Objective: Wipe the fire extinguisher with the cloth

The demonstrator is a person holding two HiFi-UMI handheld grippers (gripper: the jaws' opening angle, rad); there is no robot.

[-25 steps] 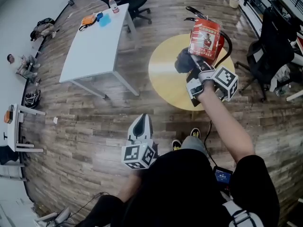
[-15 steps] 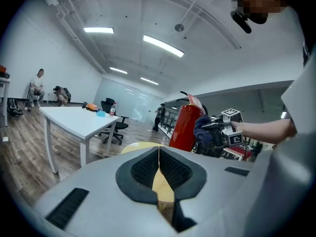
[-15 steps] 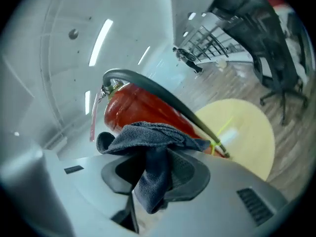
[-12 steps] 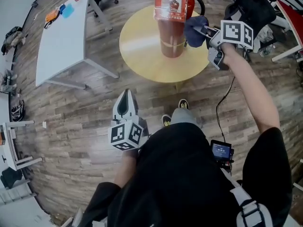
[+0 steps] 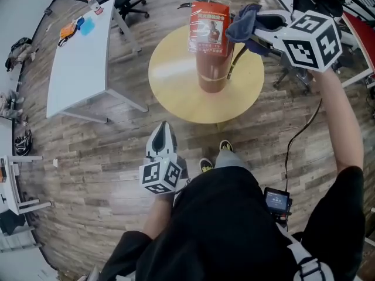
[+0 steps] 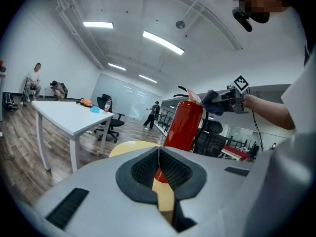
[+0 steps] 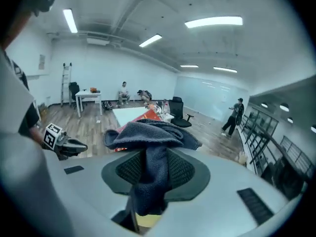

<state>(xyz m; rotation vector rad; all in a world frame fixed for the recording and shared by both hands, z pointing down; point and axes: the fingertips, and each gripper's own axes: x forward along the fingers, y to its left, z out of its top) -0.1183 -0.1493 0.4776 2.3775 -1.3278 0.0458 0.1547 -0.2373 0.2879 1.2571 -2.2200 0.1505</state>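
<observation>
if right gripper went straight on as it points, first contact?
Likely the red cylindrical fire extinguisher, near its labelled top; the dark blue cloth in the right gripper would touch first. Gap unclear.

Round yellow table [image 5: 176,81]: carried the upright red fire extinguisher [image 5: 212,69].
Long white table [image 5: 76,75]: held a plastic bottle [image 5: 94,4], an orange bundle [image 5: 67,30] and a blue patch [image 5: 86,26], perhaps cloth.

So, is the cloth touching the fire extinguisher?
Cannot tell. Head view has the right gripper's cloth overlapping the fire extinguisher's edge, but no view shows contact or a gap plainly.
</observation>
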